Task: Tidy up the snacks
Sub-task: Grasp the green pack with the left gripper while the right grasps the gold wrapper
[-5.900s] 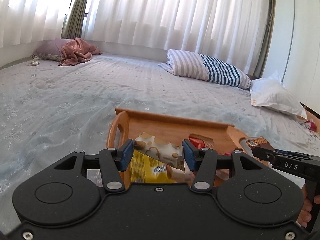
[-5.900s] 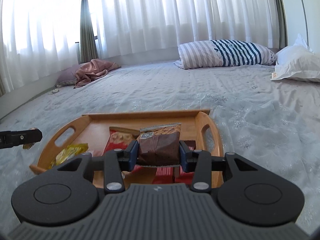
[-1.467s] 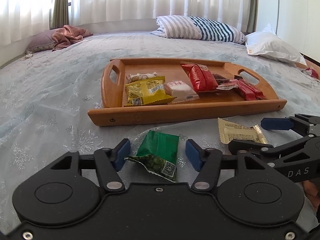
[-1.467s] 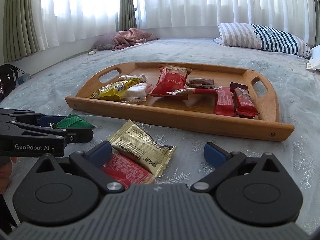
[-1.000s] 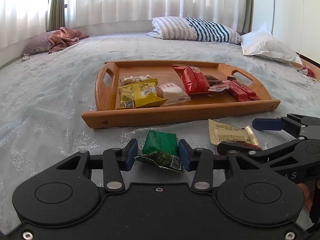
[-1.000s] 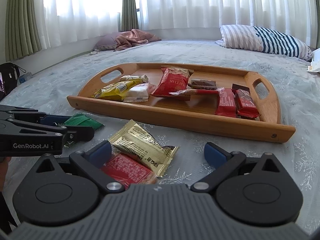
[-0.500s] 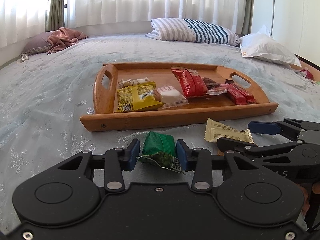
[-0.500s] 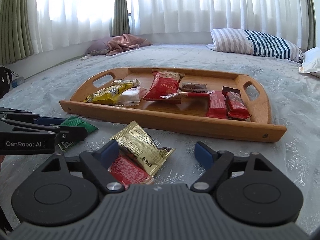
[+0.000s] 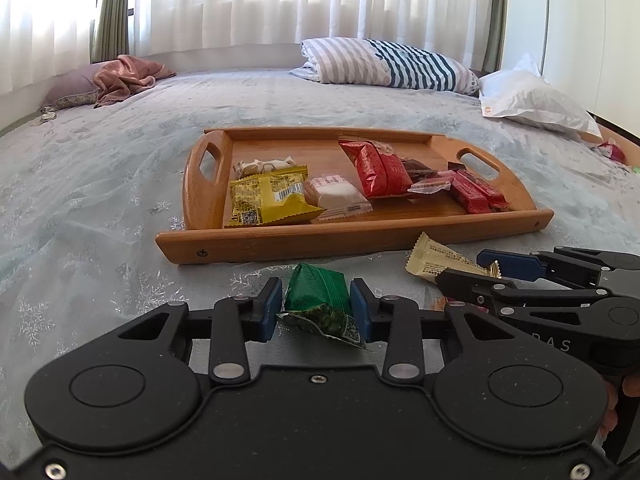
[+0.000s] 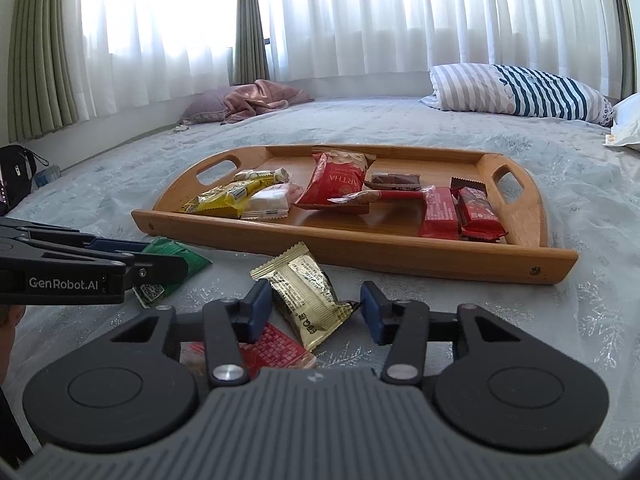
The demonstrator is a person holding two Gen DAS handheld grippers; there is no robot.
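- Left gripper [image 9: 316,314]: blue pads pressed against both sides of a small green foil snack packet [image 9: 318,298], jaws narrowed further onto it in the last moment; packet low over the pale blue snowflake-patterned bedspread [image 9: 100,208], just in front of the tray's near rail.
- Right gripper [image 10: 314,310]: jaws just drawn in from wide; a gold foil snack packet [image 10: 308,294] between the blue pads, left pad against its edge, right pad at its crimped end; firm pinch or not, cannot tell.
- Under the gold packet and the left finger, a flat red snack wrapper [image 10: 276,346] lying on the bedspread.
- In the left wrist view, right gripper seen from the side at the right edge, gold packet poking out beyond its tips.
- Beyond both grippers, a shallow wooden tray with cut-out handles [image 9: 352,236], apart from the held packets.
- In the tray from left to right: a yellow crinkled packet [image 9: 268,200], a cream patterned sweet behind it, a pale pink-and-white wrapped cake [image 9: 336,194], a tall red bag [image 10: 336,182], a small brown bar [image 10: 394,180], two red bars [image 10: 460,210] side by side by the right handle.
- Further back, a blue-and-white striped pillow [image 9: 396,64], a white pillow [image 9: 532,100], a crumpled pink blanket [image 9: 128,76], white curtains across the window.
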